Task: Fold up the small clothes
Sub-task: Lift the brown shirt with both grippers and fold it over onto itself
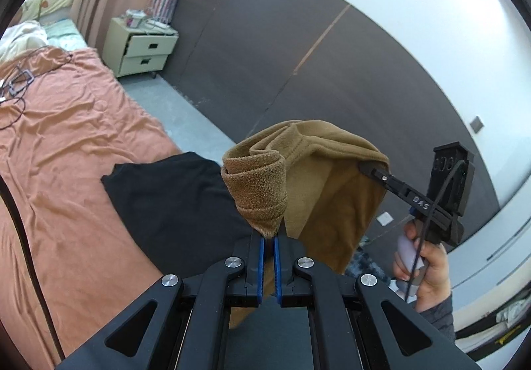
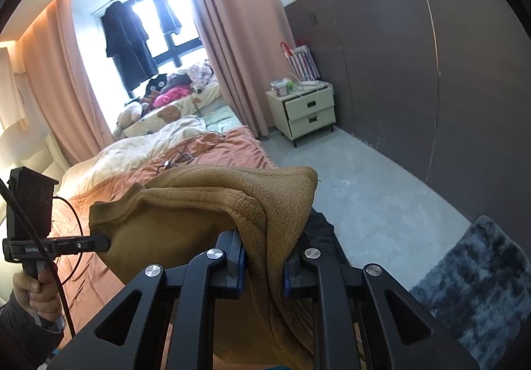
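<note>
left gripper (image 1: 268, 237) was clamped on a bunched corner of the brown garment (image 1: 332, 177), jaws nearly together. the cloth hung btwn both hands, above a black garment (image 1: 172, 197) on the orange bedsheet (image 1: 73, 144). right gripper (image 2: 264, 262) pinched a thick fold of it, w/ a nightstand (image 2: 307, 111) behind.

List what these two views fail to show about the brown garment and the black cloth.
- Brown garment: lower part hidden behind the left gripper; right wrist view, behind the right gripper.
- Garment type: bunched, unclear.
- Black cloth on the bed: partly covered by the garment.
</note>
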Demonstrator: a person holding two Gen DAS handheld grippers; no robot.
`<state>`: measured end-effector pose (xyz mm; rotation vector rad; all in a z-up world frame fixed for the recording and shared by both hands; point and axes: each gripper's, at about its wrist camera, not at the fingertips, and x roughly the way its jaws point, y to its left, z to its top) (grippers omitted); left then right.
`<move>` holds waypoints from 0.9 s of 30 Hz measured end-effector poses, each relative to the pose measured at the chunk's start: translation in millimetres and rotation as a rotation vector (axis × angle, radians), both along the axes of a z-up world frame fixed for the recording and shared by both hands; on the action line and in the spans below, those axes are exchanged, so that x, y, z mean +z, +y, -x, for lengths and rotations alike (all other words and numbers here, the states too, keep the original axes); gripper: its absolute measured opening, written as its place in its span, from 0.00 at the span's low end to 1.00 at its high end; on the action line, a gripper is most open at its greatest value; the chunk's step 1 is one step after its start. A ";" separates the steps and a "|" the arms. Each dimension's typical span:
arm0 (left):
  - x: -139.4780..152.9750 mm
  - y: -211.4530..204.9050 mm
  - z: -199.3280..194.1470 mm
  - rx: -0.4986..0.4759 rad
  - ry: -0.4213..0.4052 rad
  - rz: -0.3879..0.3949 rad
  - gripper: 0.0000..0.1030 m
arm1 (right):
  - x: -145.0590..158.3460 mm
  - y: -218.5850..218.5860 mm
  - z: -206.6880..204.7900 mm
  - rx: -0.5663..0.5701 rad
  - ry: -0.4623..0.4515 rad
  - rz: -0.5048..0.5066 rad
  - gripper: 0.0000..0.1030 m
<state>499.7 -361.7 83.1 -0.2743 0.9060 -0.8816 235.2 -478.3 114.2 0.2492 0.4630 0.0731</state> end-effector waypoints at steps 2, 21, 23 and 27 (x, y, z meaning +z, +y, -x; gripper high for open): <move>-8.7 2.1 -14.3 0.012 0.014 -0.004 0.04 | -4.0 8.6 -15.6 -0.005 0.018 0.002 0.12; -97.0 -0.4 -138.7 0.100 0.074 -0.136 0.04 | -33.3 19.2 -128.0 -0.031 0.153 -0.001 0.12; -106.6 1.5 -148.9 0.114 0.089 -0.129 0.04 | -35.2 19.1 -140.7 -0.035 0.159 -0.002 0.12; -126.7 -4.3 -166.2 0.153 0.041 -0.194 0.10 | -50.0 24.0 -160.6 -0.067 0.147 0.046 0.19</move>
